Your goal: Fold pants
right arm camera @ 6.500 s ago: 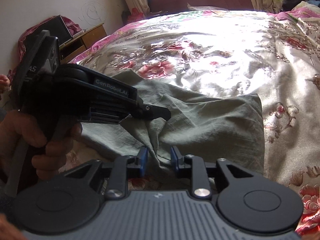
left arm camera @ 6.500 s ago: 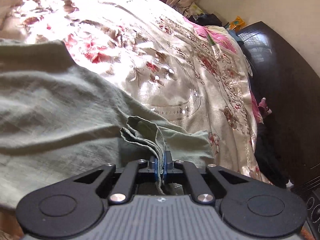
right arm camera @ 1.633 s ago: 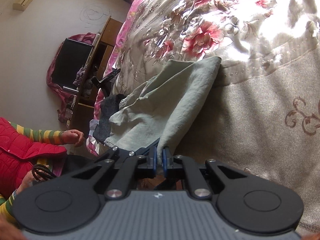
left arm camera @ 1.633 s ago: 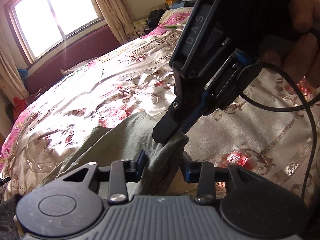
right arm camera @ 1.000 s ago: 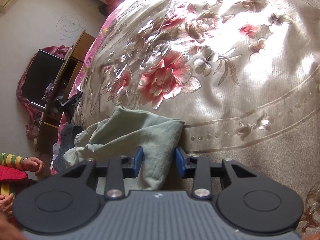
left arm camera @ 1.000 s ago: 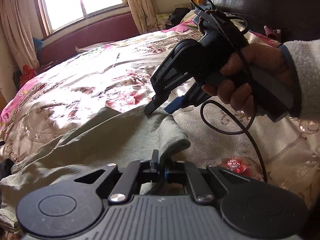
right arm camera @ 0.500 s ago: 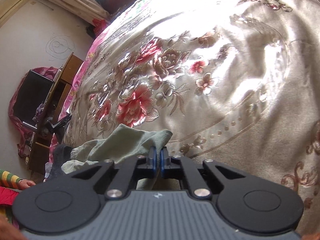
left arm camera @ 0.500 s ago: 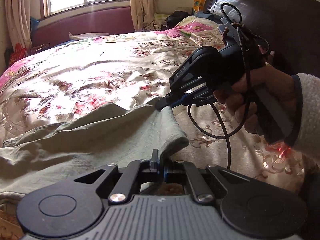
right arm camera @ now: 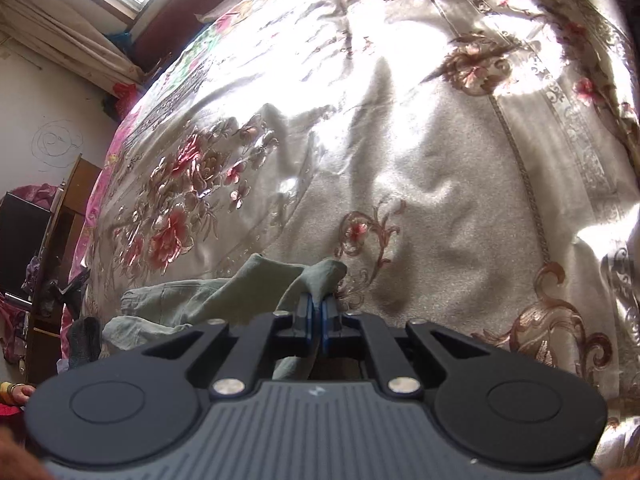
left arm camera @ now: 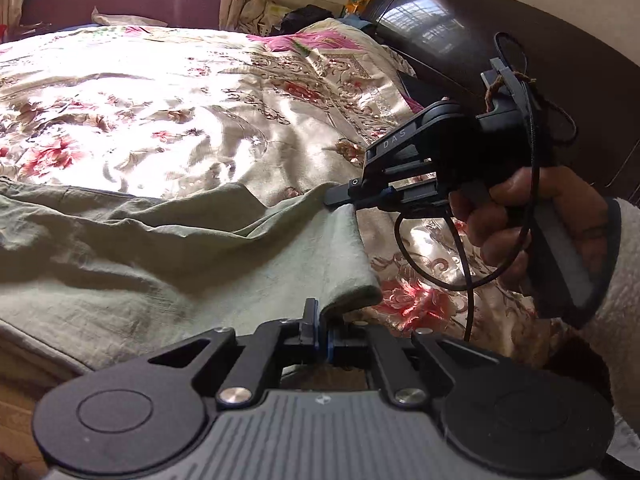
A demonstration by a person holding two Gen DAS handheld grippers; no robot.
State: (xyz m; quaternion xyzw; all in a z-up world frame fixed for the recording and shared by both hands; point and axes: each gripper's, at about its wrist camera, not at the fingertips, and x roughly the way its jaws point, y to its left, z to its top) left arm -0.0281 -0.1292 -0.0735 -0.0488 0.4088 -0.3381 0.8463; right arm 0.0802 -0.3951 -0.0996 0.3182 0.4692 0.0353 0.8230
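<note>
Grey-green pants (left arm camera: 168,256) lie spread on a floral satin bedspread (left arm camera: 168,92). My left gripper (left arm camera: 320,322) is shut on the pants' near right corner at the bed's edge. My right gripper (left arm camera: 340,196) shows in the left wrist view, shut on the far right corner of the same end. In the right wrist view my right gripper (right arm camera: 316,312) pinches a bunched fold of the pants (right arm camera: 256,284); the cloth trails back to the left behind it.
A dark wooden headboard (left arm camera: 520,60) stands at the right, with pillows and clutter (left arm camera: 320,28) near it. A window with a maroon seat (left arm camera: 120,0) is at the far side. A wooden cabinet and dark screen (right arm camera: 36,236) stand left of the bed.
Both grippers, shut on the pants' end, have carried it to the right along the bed. The cloth between them is now stretched flatter.
</note>
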